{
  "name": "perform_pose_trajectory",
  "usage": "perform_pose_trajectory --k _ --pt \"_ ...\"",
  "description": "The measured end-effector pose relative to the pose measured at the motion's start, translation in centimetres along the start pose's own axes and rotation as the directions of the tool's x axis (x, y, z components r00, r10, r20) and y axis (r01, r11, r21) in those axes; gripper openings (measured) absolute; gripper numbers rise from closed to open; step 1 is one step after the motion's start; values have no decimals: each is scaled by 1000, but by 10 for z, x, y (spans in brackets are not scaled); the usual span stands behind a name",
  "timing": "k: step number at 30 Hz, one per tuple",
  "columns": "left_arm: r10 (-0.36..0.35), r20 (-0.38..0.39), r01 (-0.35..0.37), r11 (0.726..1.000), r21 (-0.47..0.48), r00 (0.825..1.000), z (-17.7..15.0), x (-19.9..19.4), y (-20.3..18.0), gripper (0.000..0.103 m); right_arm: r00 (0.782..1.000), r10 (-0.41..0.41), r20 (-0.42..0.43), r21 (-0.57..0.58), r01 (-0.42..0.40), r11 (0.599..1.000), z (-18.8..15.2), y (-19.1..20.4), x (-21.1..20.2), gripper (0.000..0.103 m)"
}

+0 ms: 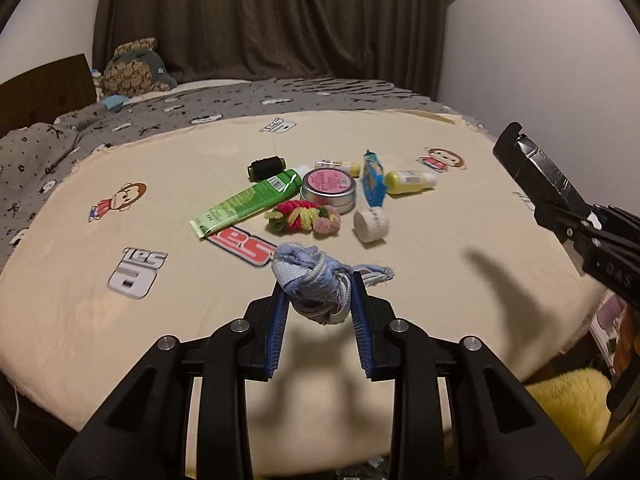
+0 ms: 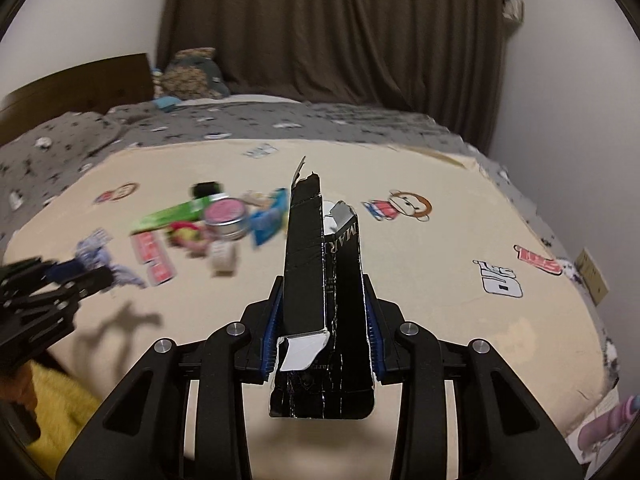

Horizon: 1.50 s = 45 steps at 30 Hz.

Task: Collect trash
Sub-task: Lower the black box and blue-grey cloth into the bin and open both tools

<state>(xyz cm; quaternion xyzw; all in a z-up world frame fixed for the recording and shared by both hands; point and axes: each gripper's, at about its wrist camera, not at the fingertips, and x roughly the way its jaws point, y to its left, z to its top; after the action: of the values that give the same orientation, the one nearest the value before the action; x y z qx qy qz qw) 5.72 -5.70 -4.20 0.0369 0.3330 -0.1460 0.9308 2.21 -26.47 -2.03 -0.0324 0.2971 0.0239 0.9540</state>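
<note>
My left gripper [image 1: 320, 300] is shut on a crumpled blue-grey rag [image 1: 316, 280] and holds it above the cream sheet [image 1: 120, 340]. My right gripper [image 2: 322, 316] is shut on a torn black carton [image 2: 320, 300] that stands up between the fingers. The carton [image 1: 536, 172] also shows at the right of the left wrist view. Beyond the rag lies a cluster: a green tube [image 1: 248, 204], a pink-lidded tin [image 1: 328, 190], a blue wrapper [image 1: 373, 182], a yellow bottle [image 1: 408, 182], a white tape roll [image 1: 371, 225], hair ties [image 1: 304, 218] and a black spool [image 1: 266, 167].
The cream sheet covers a bed with a grey patterned blanket [image 1: 80, 128] behind it. A plush toy [image 1: 134, 70] sits by the headboard. A dark curtain [image 1: 272, 16] hangs at the back. Something yellow and fluffy [image 1: 568, 412] lies below the bed's near right edge.
</note>
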Motion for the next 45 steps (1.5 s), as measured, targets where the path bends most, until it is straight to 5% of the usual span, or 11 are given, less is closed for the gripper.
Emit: perform_pose_trajectory --k 12,23,29,35,39,45 --pt "6 -26 -5 1000 27 1000 -62 -49 -8 29 993 103 -66 -9 -104 995 -66 30 -54 37" --pt "-15 -196 22 999 34 980 -135 -41 -12 29 953 186 -238 33 -183 982 -129 59 -42 37" --pt "-44 -307 50 999 12 951 -169 -20 -16 29 903 211 -374 65 -202 977 -168 73 -19 37" --pt "-47 -404 56 998 10 914 -194 7 -20 29 830 251 -498 137 -211 968 -201 77 15 37" --pt "-61 -490 73 997 6 870 -218 32 -22 29 795 238 -557 153 -184 971 -218 77 36 37" --pt "-101 -579 112 994 -16 809 -240 57 -26 29 772 260 -580 194 -179 964 -224 74 50 38"
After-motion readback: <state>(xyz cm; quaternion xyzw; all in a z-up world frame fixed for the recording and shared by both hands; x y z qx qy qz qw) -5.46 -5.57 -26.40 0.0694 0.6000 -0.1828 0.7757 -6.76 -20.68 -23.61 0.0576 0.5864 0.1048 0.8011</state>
